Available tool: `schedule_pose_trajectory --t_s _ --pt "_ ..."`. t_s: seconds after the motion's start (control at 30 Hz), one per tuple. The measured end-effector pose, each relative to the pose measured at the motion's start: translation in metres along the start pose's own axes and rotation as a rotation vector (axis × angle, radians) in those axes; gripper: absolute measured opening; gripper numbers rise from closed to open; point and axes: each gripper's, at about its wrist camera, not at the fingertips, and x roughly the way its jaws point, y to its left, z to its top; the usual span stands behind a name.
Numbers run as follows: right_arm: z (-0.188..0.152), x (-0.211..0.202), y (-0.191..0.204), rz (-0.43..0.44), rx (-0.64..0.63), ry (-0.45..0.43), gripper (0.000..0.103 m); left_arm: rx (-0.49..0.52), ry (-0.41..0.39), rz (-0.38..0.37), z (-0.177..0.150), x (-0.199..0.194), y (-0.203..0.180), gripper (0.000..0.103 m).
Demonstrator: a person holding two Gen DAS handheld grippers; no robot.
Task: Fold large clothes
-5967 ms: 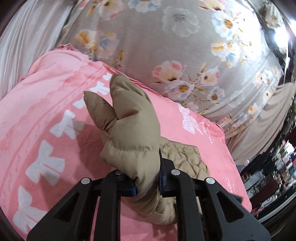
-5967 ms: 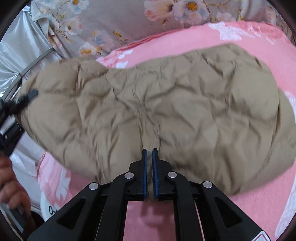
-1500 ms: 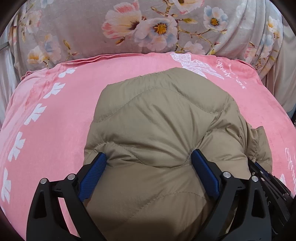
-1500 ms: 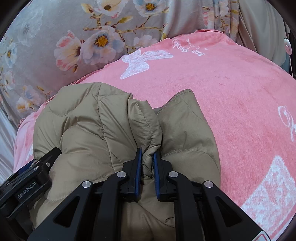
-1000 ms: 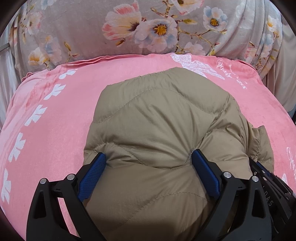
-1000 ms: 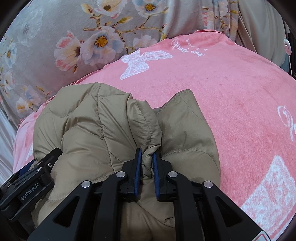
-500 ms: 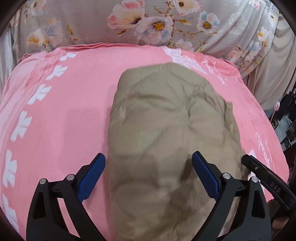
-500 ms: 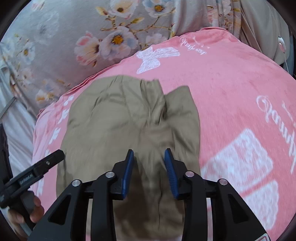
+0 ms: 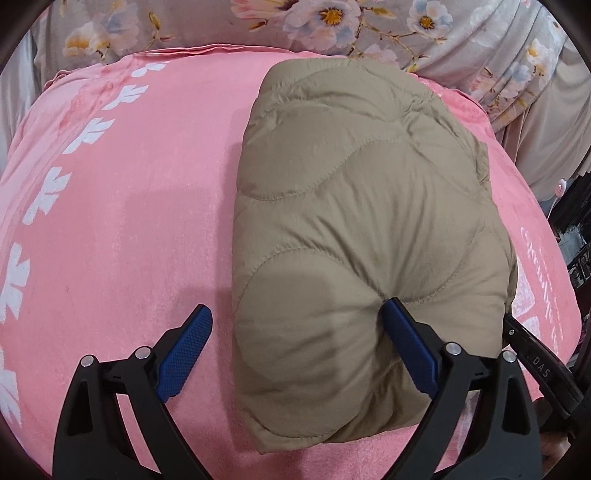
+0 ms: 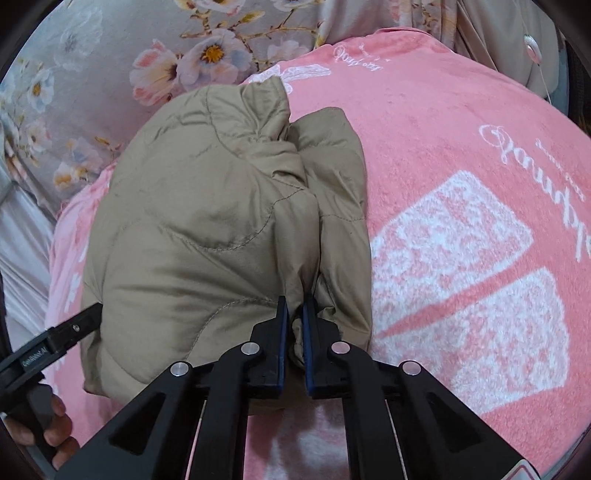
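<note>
A tan quilted jacket (image 9: 362, 221) lies folded into a puffy bundle on the pink blanket (image 9: 129, 221). My left gripper (image 9: 295, 312) is open wide over the bundle's near left edge. Its right finger presses into the top of the jacket, and its left finger hangs over bare blanket. In the right wrist view the jacket (image 10: 207, 229) fills the left half. My right gripper (image 10: 293, 306) is closing, with a narrow fold of the jacket's near edge pinched between its blue pads. Each gripper's black tip shows at the edge of the other's view.
The pink blanket (image 10: 461, 166) with white prints covers the bed around the bundle. Behind it lies a grey floral sheet (image 9: 332, 22). A hand (image 10: 55, 428) holds the left gripper's handle at the lower left. Dark room clutter shows past the bed's right edge.
Both grippers have drawn back, so more of the bundle shows. The right gripper let go, opened, then closed on a fold at the near edge. The left gripper slid left, its left finger now off the jacket.
</note>
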Motion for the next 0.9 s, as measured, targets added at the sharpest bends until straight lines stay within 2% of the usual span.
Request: schedule_pose_trajectory --t_s 0.23,0.43,0.53,0.57,0.6,0.63,0.67,0.7,0.77,0.87,0.9 --pt "-0.004 0.013 0.017 -0.083 -0.078 -0.015 0.005 -0.007 0.004 0.0 -0.004 0.012 -0.001 0.093" --pt "-0.006 0.016 0.021 -0.095 -0.104 -0.064 0.006 0.003 -0.005 0.017 -0.004 0.021 -0.002 0.098" --pt "-0.006 0.005 0.015 -0.074 -0.086 -0.048 0.011 -0.022 0.013 -0.029 -0.001 0.018 0.005 0.098" --pt "-0.002 -0.002 0.012 -0.067 -0.065 -0.035 0.013 -0.044 0.028 -0.07 0.001 0.014 0.013 0.097" --pt "0.002 -0.012 0.008 -0.045 -0.047 -0.037 0.022 -0.064 0.036 -0.106 0.003 0.009 0.019 0.095" --pt "0.002 -0.022 0.005 -0.018 -0.038 -0.053 0.043 -0.093 0.033 -0.149 0.005 0.003 0.028 0.095" --pt "0.006 -0.032 0.002 0.002 -0.029 -0.075 0.057 -0.13 0.008 -0.211 0.008 -0.007 0.039 0.095" --pt "0.012 -0.043 -0.002 0.017 -0.013 -0.109 0.076 -0.156 -0.01 -0.25 0.012 -0.014 0.048 0.096" --pt "0.024 -0.051 -0.007 0.059 0.001 -0.135 0.078 -0.212 -0.021 -0.323 0.027 -0.02 0.064 0.097" --pt "0.047 -0.035 -0.018 0.176 0.069 -0.083 0.08 -0.285 0.023 -0.451 0.05 -0.004 0.075 0.097" --pt "0.054 -0.022 -0.023 0.203 0.107 -0.05 0.08 -0.301 0.037 -0.46 0.055 0.004 0.075 0.097"
